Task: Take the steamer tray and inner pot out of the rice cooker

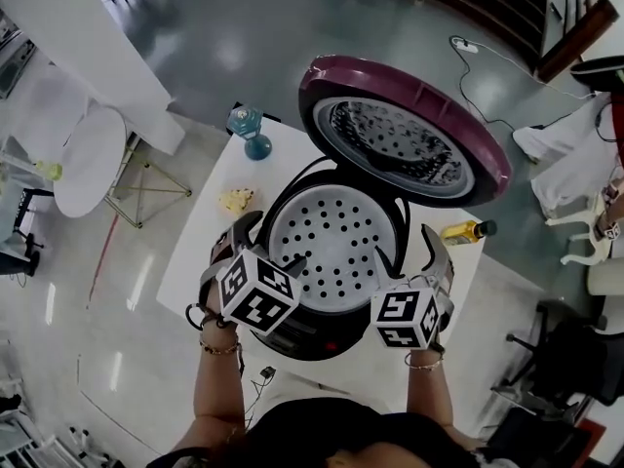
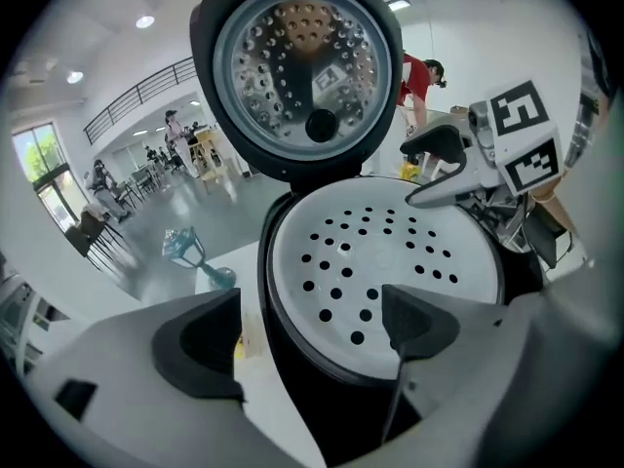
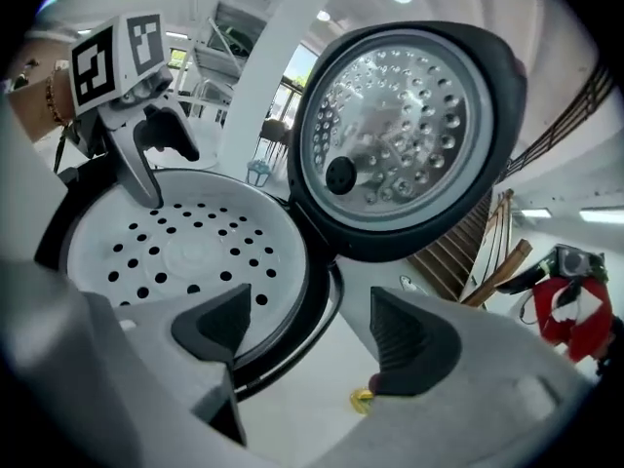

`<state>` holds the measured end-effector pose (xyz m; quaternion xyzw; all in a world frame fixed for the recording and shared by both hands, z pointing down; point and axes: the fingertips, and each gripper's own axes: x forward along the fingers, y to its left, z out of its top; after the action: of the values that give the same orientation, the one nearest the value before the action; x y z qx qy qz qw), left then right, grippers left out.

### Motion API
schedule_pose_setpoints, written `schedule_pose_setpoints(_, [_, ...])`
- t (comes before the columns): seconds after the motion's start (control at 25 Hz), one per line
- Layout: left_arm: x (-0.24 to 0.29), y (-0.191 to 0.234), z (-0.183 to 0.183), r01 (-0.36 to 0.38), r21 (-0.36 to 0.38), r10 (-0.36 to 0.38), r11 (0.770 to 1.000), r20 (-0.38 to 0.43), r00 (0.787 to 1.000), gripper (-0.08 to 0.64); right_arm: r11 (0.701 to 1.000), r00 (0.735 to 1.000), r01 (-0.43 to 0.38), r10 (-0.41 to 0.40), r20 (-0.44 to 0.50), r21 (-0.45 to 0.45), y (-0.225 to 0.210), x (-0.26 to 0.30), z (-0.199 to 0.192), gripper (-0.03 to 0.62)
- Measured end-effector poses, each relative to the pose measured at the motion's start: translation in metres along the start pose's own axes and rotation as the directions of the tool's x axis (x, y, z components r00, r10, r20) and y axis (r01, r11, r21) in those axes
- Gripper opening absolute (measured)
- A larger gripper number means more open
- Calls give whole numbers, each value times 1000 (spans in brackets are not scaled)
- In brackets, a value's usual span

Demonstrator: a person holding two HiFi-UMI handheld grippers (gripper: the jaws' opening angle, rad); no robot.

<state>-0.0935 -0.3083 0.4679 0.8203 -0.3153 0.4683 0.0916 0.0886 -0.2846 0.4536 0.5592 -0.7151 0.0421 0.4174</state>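
Observation:
The black rice cooker point(image 1: 322, 334) stands with its maroon lid point(image 1: 405, 130) raised. A white steamer tray point(image 1: 334, 242) with round holes lies in its mouth and hides the inner pot. My left gripper point(image 1: 271, 244) hovers open at the cooker's left rim. In the left gripper view my left gripper point(image 2: 310, 330) straddles that rim beside the steamer tray point(image 2: 385, 252), its pads clear of it. My right gripper point(image 1: 409, 252) is open at the right rim. In the right gripper view my right gripper point(image 3: 314, 334) spans the rim next to the steamer tray point(image 3: 180, 252), touching nothing.
The cooker sits on a white table point(image 1: 195, 261). On the table are a teal goblet point(image 1: 249, 130) at the back left, a small yellow thing point(image 1: 237, 201) and a yellow bottle point(image 1: 468, 230) at the right. A round white side table point(image 1: 88, 159) stands left.

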Motion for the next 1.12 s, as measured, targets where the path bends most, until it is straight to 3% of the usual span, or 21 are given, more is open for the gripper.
schedule_pose_setpoints(0.12, [6,2,2,28,-46,-29,999,-30,999,446,1000,999,-13,13,-40,-11,3,10,2,368])
schedule_pose_setpoints(0.4, [17,12,-2,-16,44,22,999,-139,990,427,1000,995,-30,30,-97,1,0,27,-2,368])
schedule_pose_setpoints(0.48, [19,20,-4,-50,61,59,997,-153,986,206,999,993,-46,47,-110,8,2,31,-2,368])
schedule_pose_setpoints(0.52, [19,22,-4,-57,61,66,996,-156,986,199,999,992,-50,50,-120,-2,3,32,-2,367])
schedule_pose_setpoints(0.64, [19,23,-3,-53,55,61,997,-156,986,198,998,992,-3,-5,-126,-67,-1,33,1,334])
schedule_pose_setpoints(0.76, [18,23,-3,-58,37,63,998,-153,986,190,997,994,31,-38,-103,-67,-3,30,4,273])
schedule_pose_setpoints(0.96, [10,26,3,-59,-9,57,998,-110,992,167,1000,998,-3,2,-68,-17,-2,24,11,211])
schedule_pose_setpoints(1.12, [-1,23,14,-72,1,72,997,-56,996,124,997,998,-54,56,-28,55,1,19,14,141])
